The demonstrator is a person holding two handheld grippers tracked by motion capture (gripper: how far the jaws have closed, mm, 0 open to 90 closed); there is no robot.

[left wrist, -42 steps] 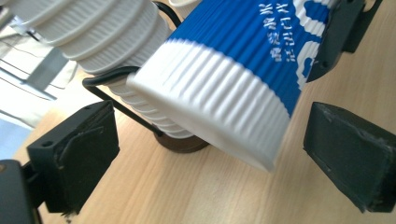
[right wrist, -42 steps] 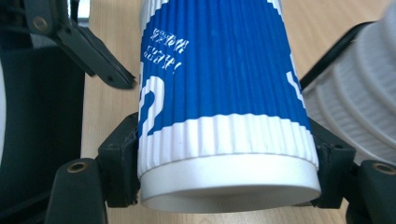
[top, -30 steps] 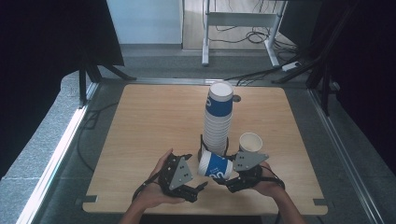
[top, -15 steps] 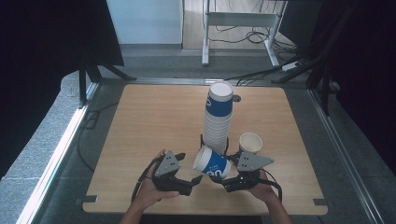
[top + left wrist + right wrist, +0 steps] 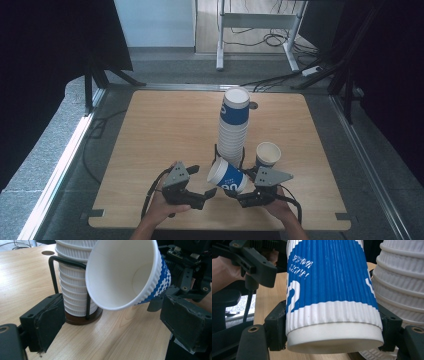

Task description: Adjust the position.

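Held cup: a blue-and-white ribbed paper cup point(image 5: 228, 176) lies tilted on its side above the near part of the desk, its open mouth turned toward the person's left; in the left tool's view point(image 5: 125, 272) the white inside and the bottom disc show plainly.
Right tool: the right tool point(image 5: 243, 194) grips this cup near its base, one black jaw on each side of the ribbed wall, as the right tool's view shows point(image 5: 332, 302); the pads press on the white band below the blue print.
Left tool: the left tool point(image 5: 206, 196) stands with its jaws wide apart and nothing between them; the cup's mouth hangs just above and beyond them, apart from both pads point(image 5: 50, 322).
Stack: a tall stack of white ribbed paper cups point(image 5: 234, 127), topped by one blue-banded cup, stands upright in a black wire holder point(image 5: 53, 272) on a round dark base point(image 5: 83, 318), just behind the held cup.
Single cup: a plain white paper cup point(image 5: 268, 154) stands upright with its mouth up, just to the right of the stack and beside the right tool.
Desk: a light wooden desk point(image 5: 165, 130) carries the holder and the single cup.
Hands: the person's hands come in from the near edge, the left hand point(image 5: 162, 207) around the left tool, the right hand point(image 5: 280, 207) around the right tool.
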